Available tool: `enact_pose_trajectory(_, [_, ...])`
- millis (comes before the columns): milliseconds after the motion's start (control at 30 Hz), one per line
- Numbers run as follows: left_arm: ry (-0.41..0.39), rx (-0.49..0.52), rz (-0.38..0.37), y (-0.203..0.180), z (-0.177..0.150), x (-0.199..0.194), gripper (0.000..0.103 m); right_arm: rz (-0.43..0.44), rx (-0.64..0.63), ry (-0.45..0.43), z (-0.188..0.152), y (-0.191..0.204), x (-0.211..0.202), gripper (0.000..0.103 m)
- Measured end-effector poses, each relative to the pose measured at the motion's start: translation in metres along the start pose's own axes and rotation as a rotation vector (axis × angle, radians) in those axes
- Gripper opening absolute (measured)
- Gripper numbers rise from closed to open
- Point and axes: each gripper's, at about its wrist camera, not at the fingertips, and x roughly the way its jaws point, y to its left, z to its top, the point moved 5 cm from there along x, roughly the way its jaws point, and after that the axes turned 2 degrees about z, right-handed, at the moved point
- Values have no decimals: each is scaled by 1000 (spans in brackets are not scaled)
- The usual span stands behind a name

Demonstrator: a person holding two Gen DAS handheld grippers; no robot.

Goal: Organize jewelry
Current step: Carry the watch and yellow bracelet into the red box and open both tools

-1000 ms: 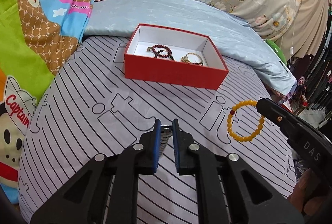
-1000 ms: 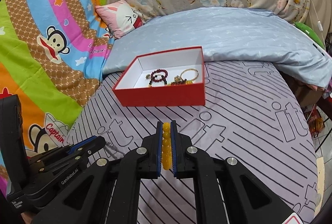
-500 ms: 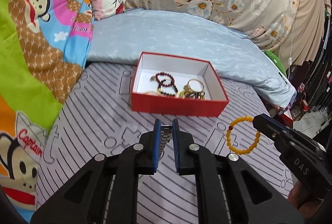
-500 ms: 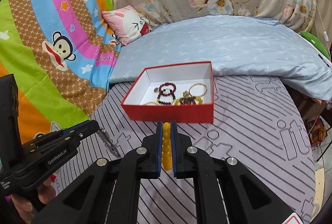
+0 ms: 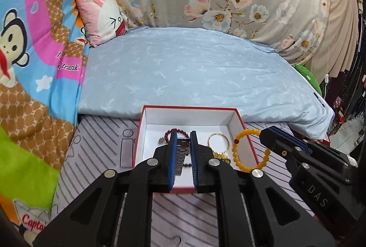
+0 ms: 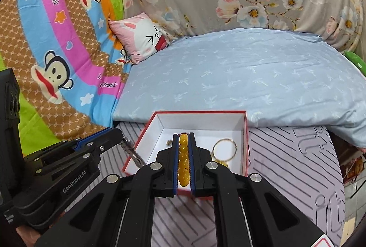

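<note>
Red box (image 5: 157,189): open, white inside, sits on the striped bed sheet (image 6: 297,167) in front of a pale blue quilt (image 5: 194,68).
Left gripper (image 5: 181,144): fingers narrow, clamped on a metal link watch band (image 5: 180,153) hanging over the box.
Right gripper (image 6: 183,139): fingers narrow, clamped on a yellow bead bracelet (image 6: 183,160) over the box's right part.
Inside box: dark red bead bracelet (image 5: 175,131), gold bangle (image 6: 224,148).

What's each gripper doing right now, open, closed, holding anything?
Left gripper: closed on the metal watch band.
Right gripper: closed on the yellow bead bracelet.
</note>
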Motion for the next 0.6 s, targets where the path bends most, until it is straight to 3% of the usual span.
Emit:
enact_pose_trajectory(367, [88, -2, 17, 7, 6, 98, 11, -9, 27, 112, -2, -30, 99, 8])
enact_pose_trajectory(500, [106, -1, 4, 8, 2, 116, 11, -17, 35, 140, -7, -42, 118, 9])
enact_pose_trajectory(567, [93, 1, 39, 10, 2, 116, 25, -49, 36, 136, -6, -46, 118, 20])
enact_pose_trajectory(600, [81, 2, 54, 12, 3, 114, 42, -65, 43, 126, -6, -50, 115, 24])
